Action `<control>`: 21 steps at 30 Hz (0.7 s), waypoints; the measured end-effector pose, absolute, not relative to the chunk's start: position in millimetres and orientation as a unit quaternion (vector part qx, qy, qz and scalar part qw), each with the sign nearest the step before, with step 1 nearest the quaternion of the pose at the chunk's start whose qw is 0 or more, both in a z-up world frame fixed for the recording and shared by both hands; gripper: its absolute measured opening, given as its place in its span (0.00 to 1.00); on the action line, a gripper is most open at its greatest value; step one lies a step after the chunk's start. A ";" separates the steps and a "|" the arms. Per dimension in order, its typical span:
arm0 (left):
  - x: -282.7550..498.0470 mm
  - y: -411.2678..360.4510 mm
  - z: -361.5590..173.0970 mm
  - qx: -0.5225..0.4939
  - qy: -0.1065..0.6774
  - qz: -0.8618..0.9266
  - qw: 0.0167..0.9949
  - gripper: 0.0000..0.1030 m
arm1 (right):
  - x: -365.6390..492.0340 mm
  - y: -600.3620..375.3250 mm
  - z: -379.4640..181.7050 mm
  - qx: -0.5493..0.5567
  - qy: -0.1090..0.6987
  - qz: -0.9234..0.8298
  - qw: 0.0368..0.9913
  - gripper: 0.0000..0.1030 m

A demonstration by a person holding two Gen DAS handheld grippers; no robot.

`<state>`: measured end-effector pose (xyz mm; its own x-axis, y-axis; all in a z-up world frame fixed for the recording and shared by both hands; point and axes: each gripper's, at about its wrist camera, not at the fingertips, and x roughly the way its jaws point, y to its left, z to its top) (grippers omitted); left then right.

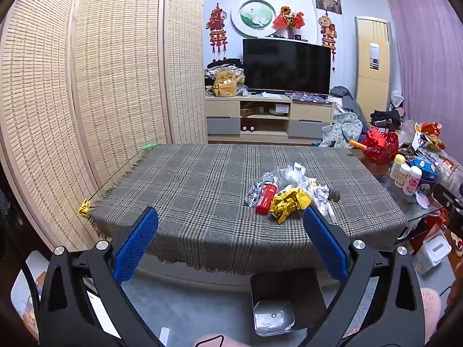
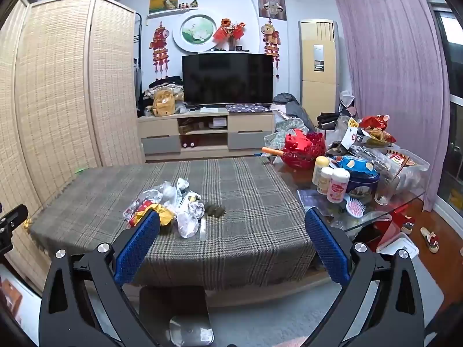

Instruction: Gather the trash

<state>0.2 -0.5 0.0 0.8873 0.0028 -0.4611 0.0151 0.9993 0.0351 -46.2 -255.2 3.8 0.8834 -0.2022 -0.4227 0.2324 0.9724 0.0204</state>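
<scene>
A pile of trash point(image 1: 289, 190) lies on the plaid-covered table point(image 1: 202, 179): a red can point(image 1: 264, 199), a crumpled yellow wrapper point(image 1: 289, 204), silver foil and white crumpled paper point(image 1: 292, 173), and a small brown lump point(image 1: 335, 195). The same pile shows in the right wrist view point(image 2: 173, 205), with the brown lump point(image 2: 215, 209) and a flat clear strip point(image 2: 203, 228). A black trash bin point(image 1: 285, 300) stands on the floor below the table's front edge; it also shows in the right wrist view point(image 2: 176, 315). My left gripper point(image 1: 231, 222) and right gripper point(image 2: 231, 225) are both open, empty, and held in front of the table.
The table's right side holds a red basket point(image 2: 302, 147), bottles point(image 2: 332, 182), a blue tin point(image 2: 361, 173), a hairbrush point(image 2: 356, 208) and a glass point(image 2: 385, 190). A bamboo screen point(image 1: 86, 86) stands at the left. A TV stand point(image 1: 269, 118) is behind the table.
</scene>
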 end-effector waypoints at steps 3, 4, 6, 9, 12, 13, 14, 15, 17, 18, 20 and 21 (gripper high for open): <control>1.2 -1.6 0.0 0.020 0.238 -0.002 0.971 0.92 | -46.0 -255.4 6.3 0.035 0.211 -0.111 0.971 0.97; 1.8 -2.4 -0.1 0.021 0.238 -0.002 0.971 0.92 | -45.5 -255.5 6.8 0.035 0.211 -0.111 0.971 0.97; -0.8 0.6 0.2 0.014 0.233 -0.004 0.972 0.92 | -45.9 -252.8 4.7 0.033 0.209 -0.111 0.971 0.97; -1.8 -2.5 4.4 0.013 0.235 -0.004 0.972 0.92 | -43.9 -249.7 7.2 0.028 0.210 -0.110 0.971 0.97; -3.3 -4.0 6.7 0.013 0.234 -0.003 0.972 0.92 | -45.2 -249.0 6.2 0.028 0.211 -0.110 0.971 0.97; -3.7 -4.4 7.4 0.013 0.234 -0.002 0.972 0.92 | -43.6 -250.1 7.1 0.027 0.213 -0.108 0.971 0.97; -2.2 -5.1 8.6 0.013 0.234 -0.003 0.972 0.92 | -43.6 -250.0 6.9 0.027 0.212 -0.108 0.971 0.97; 0.8 -5.8 7.0 0.013 0.233 -0.003 0.972 0.92 | -43.8 -250.0 6.5 0.027 0.212 -0.108 0.971 0.97; -0.3 0.0 5.4 0.011 0.233 -0.003 0.972 0.92 | -44.2 -250.2 6.7 0.028 0.212 -0.109 0.971 0.97; -0.1 -0.3 4.7 0.011 0.234 -0.003 0.972 0.92 | -44.3 -249.9 6.0 0.028 0.211 -0.109 0.971 0.97; 0.6 -1.1 3.0 0.012 0.235 -0.005 0.972 0.92 | -44.7 -250.7 5.2 0.030 0.211 -0.110 0.971 0.97; 0.5 -1.8 2.3 0.013 0.235 -0.006 0.972 0.92 | -44.5 -250.1 4.5 0.030 0.211 -0.109 0.971 0.97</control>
